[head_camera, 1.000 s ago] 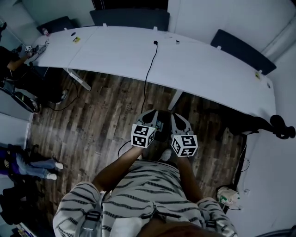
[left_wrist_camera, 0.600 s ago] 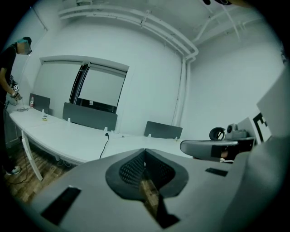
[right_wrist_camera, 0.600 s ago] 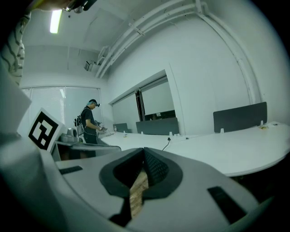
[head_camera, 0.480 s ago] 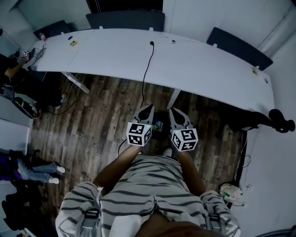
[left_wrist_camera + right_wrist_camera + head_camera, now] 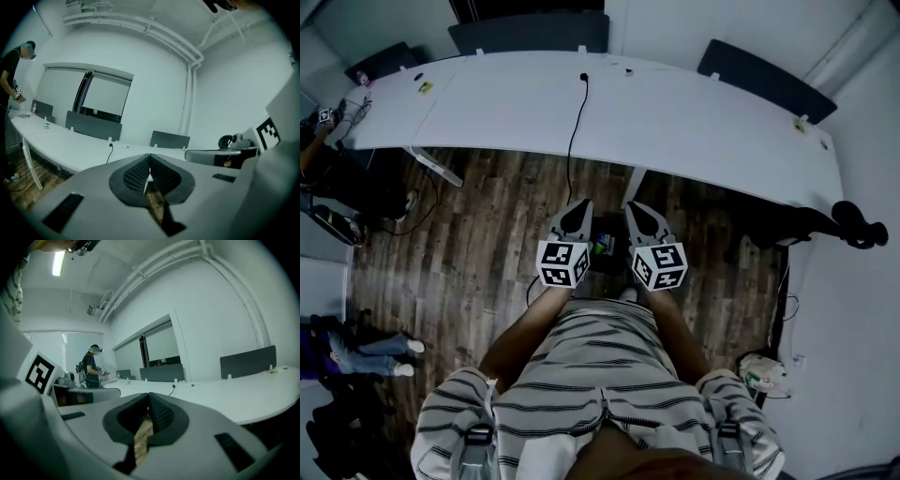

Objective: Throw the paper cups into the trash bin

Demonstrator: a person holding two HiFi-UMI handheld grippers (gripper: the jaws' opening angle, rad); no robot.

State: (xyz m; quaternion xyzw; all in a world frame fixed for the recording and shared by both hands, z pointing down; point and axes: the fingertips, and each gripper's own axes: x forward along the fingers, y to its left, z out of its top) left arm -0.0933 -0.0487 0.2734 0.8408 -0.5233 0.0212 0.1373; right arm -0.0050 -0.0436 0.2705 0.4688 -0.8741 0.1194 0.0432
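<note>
No paper cup or trash bin shows in any view. In the head view my left gripper and right gripper are held side by side in front of the person's striped shirt, over the wooden floor. They point toward the long white table. In the left gripper view the left gripper has its pads pressed together with nothing between them. In the right gripper view the right gripper is likewise shut and empty.
A black cable runs from the table down to a dark box on the floor below the grippers. Dark partition panels stand behind the table. A person stands at its far left end. A white object lies by the right wall.
The whole scene has slid left and a little up in the head view. Both grippers have stayed shut, side by side.
</note>
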